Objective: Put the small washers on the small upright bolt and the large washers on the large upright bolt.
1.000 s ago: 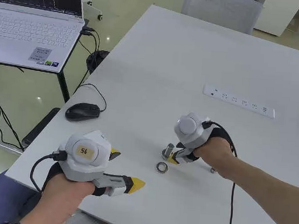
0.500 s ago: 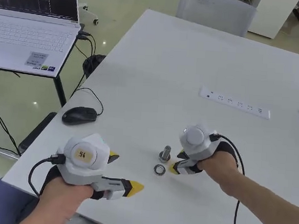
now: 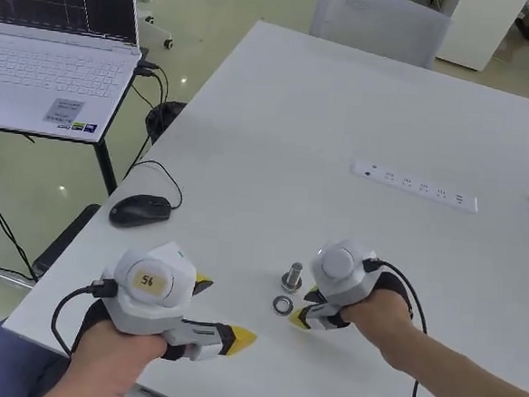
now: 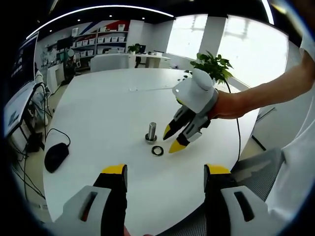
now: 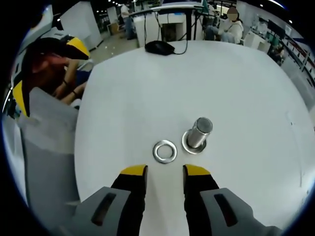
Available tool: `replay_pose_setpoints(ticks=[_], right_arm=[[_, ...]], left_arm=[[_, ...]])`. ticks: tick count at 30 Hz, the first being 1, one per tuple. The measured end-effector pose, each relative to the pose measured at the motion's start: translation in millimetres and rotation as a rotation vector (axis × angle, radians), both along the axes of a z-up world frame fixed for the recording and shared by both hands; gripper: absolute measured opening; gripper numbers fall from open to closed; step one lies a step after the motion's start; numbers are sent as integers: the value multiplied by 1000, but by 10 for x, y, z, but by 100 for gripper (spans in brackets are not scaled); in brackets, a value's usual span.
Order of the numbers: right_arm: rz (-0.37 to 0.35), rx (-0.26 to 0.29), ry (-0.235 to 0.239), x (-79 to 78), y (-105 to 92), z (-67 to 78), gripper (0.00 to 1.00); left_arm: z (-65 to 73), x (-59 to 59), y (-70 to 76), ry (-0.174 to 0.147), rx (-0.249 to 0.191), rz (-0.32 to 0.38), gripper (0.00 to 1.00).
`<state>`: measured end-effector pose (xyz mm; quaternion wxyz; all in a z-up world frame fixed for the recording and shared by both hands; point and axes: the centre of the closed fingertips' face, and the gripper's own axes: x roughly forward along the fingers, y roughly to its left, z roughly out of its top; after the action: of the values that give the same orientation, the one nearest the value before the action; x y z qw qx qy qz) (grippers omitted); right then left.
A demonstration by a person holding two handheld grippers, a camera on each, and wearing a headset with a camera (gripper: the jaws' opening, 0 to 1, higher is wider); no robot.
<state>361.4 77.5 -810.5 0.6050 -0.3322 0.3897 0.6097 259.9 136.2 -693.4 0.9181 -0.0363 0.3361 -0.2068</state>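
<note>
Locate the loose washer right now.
Head view: the washer lies flat on the table, just below the upright bolt and beside the right gripper; in the right gripper view it sits just ahead of the jaws, left of the bolt.

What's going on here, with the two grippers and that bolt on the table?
A person holds a gripper in each hand over a white table. The right gripper, jaws open and empty, points down at a loose washer lying flat on the table right beside an upright bolt. The washer is not yet picked up or on the bolt. The left gripper hangs open and empty near the table's near edge, apart from both.
</note>
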Motion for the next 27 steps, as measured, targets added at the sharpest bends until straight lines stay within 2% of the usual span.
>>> replay_pose_setpoints(ticks=[5,14,17,20,27], right_arm=[[11,-3,18,-50,72,-48,30],[24,-16,11,-53,181,-117,31],[29,-18,-9,-26,209,-137,31],[23,-22,-6,-32,215,-138,30],[81,-42,-67,-41,219,-158,30]], left_arm=[[-8,-6,-11,1,-5,0,62],[-9,-23,52,2,-4,16,62],[-12,-23,65,3,-3,19,62],[-14,-13,66,2,-5,21,62],[-13,12,21,0,-6,11,62]])
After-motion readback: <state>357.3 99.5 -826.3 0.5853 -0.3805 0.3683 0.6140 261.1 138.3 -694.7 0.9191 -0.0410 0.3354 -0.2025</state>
